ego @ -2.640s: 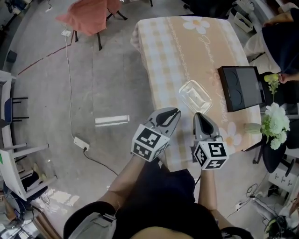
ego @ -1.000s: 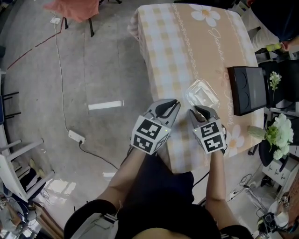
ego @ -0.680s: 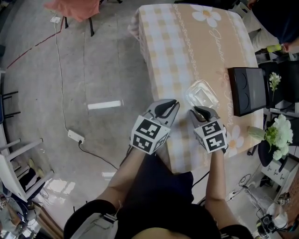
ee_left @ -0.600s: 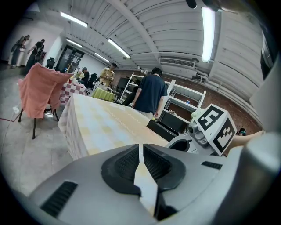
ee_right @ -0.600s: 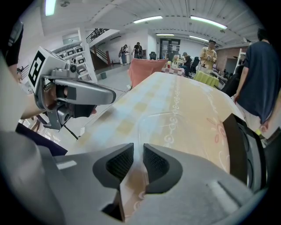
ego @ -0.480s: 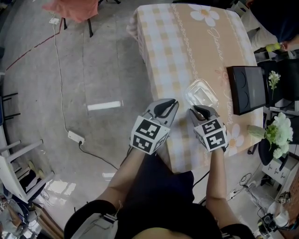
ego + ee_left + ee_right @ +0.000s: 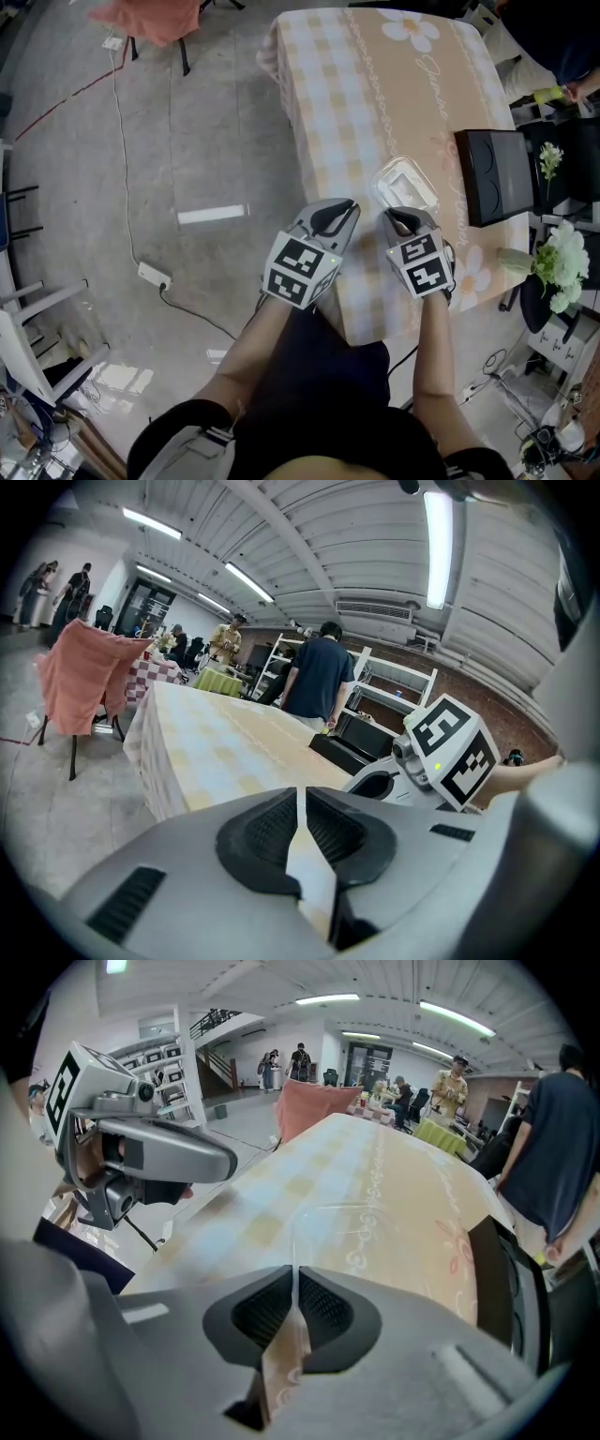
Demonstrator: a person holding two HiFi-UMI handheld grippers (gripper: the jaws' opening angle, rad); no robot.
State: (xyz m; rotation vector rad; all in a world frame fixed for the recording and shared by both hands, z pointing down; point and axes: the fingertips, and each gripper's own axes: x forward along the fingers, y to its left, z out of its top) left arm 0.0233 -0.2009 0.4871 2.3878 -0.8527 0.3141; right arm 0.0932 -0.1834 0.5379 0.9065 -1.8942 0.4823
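Pinch at bench corner
Right tool pinches the thin rim of a clear plastic tray; left tool pressed together, empty, beside open floor.

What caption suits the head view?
Right gripper grips clear container at near edge on checked tablecloth; left gripper shut alongside.

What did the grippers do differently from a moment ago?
The right gripper closed its jaws on the near edge of the clear container. The left gripper stayed shut beside it, and the black tray did not move.
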